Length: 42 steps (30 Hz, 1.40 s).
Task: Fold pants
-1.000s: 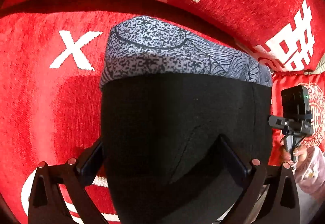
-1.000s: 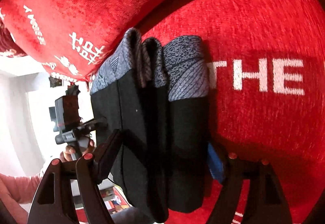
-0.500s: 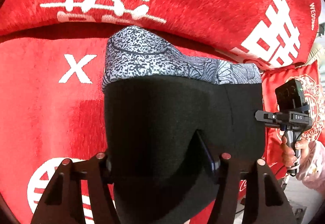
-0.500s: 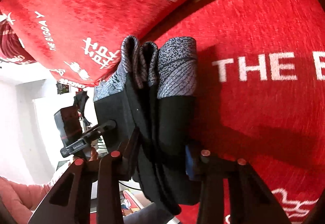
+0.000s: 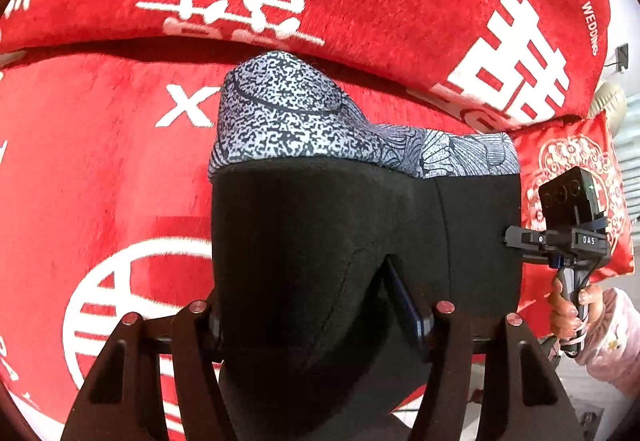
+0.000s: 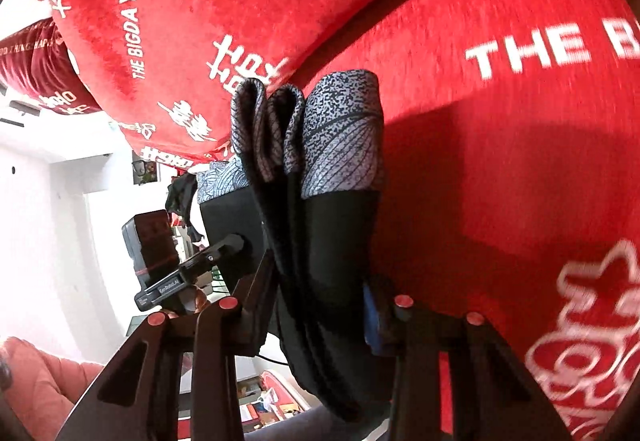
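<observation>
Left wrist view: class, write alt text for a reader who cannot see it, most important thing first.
A pair of tongs is clamped on folded black pants with a grey speckled waistband, held up over a red blanket printed with white characters. At the right edge a hand grips the handle of a second pair of tongs.

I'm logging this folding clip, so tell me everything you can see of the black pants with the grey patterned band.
The black pants with the grey patterned band look like soft, matte knit fabric, black over most of the body, with a speckled and line-printed grey band along the far edge. They are folded into a thick bundle; the right wrist view shows several layers stacked side by side. The left gripper and the right gripper are each shut on the bundle, holding it above the red plush blanket with white lettering.
</observation>
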Each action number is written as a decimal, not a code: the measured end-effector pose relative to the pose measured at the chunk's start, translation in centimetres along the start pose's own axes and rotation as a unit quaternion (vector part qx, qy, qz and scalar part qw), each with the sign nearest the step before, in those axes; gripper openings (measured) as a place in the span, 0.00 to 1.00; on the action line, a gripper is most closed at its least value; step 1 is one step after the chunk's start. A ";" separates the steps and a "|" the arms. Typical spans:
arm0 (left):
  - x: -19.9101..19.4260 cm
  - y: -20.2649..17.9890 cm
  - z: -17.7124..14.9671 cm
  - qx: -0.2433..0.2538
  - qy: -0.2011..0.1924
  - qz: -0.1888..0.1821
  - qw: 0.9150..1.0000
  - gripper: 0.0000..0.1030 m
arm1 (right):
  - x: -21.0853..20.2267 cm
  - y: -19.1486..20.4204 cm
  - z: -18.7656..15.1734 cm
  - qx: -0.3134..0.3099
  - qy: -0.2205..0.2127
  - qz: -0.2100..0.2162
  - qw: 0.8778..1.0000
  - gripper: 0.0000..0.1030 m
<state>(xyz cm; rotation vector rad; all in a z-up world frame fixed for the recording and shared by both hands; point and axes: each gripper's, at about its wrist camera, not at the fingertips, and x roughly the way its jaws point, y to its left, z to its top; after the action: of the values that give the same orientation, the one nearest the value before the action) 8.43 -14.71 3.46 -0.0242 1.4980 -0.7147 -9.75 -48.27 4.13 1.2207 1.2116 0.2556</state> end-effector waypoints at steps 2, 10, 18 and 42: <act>-0.3 0.4 -0.8 0.000 0.003 -0.001 1.000 0.63 | 0.6 0.2 -1.4 0.009 -0.002 0.001 1.000 0.39; -0.3 3.0 -4.0 0.024 0.007 0.023 0.999 0.63 | 3.5 0.7 -4.9 0.012 0.001 -0.025 1.000 0.39; 2.8 6.5 -5.2 0.003 -0.021 0.056 0.998 1.00 | 6.5 -0.5 -4.8 -0.012 -0.006 -0.132 0.991 0.54; -3.2 1.1 -9.6 0.051 -0.007 0.186 0.981 1.00 | -0.4 5.5 -12.7 0.018 -0.134 -0.374 0.918 1.00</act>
<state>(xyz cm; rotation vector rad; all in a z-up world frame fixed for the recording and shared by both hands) 0.46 -8.53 4.77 0.3203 1.3989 -0.4845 -17.84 -39.06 10.63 0.7133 1.3479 -0.4904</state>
